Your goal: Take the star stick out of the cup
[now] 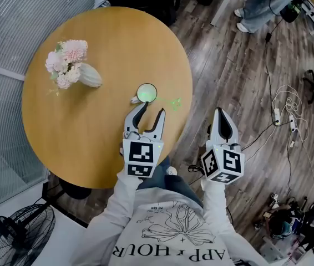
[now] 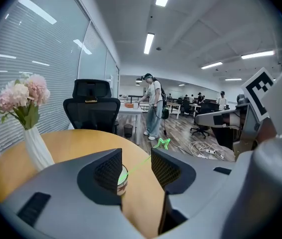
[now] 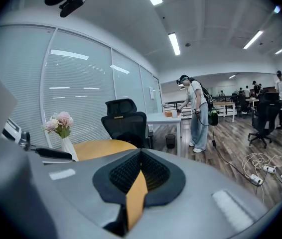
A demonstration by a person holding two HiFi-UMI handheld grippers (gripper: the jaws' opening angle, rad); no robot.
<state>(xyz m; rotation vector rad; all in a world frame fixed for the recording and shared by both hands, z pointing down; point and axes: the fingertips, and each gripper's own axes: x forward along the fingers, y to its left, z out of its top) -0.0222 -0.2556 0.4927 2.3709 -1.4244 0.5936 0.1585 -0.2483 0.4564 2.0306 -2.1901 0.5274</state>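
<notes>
Your left claw (image 1: 150, 114), spread and empty, hangs just short of the small white cup (image 1: 146, 92) on the round wooden surface (image 1: 90, 49), right claw (image 1: 221, 114) pressed together off its right edge: likely the approach, so next pinch the thin green star stick (image 1: 171, 101) leaning right from that cup.

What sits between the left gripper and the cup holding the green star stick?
Nothing: the head view shows only a short strip of bare table between the open left gripper and the cup. The star stick leans out of it rightward.
</notes>
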